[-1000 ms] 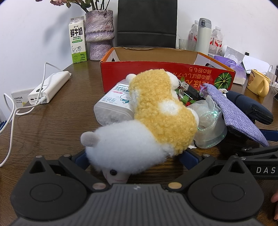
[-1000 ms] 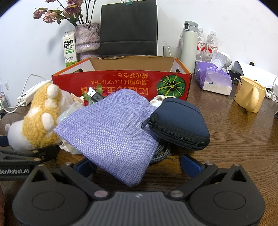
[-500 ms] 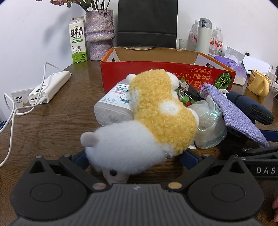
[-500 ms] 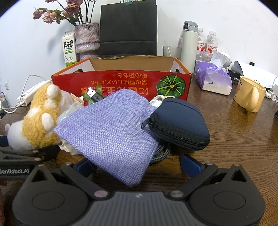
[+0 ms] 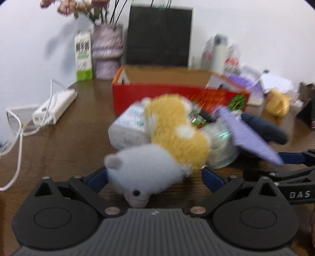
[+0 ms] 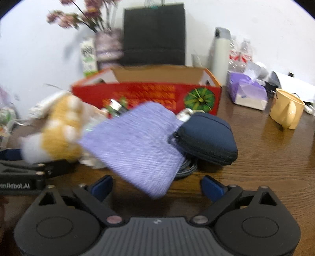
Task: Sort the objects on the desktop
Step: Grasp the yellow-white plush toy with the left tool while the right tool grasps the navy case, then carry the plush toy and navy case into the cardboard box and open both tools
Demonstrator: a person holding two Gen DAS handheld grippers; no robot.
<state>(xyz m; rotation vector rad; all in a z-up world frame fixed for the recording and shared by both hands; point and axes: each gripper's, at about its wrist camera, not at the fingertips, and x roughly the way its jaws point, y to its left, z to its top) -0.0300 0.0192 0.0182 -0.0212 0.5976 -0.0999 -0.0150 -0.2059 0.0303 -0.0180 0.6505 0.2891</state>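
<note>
plush toy [image 5: 157, 157] lies between the spread left tool [image 5: 155, 178] fingers.

Motion blur smears both views, so the print on the milk carton [image 5: 83, 59] and on the red box [image 6: 146, 96] cannot be read. The plush toy [image 5: 157, 151] hides most of the wipes pack [image 5: 128, 128]. The purple pouch [image 6: 135, 143] covers the cable [image 6: 187, 167] and part of the clear plastic cup [image 5: 222, 149]. The flowers [image 5: 78, 7] are cut off by the top edge.
</note>
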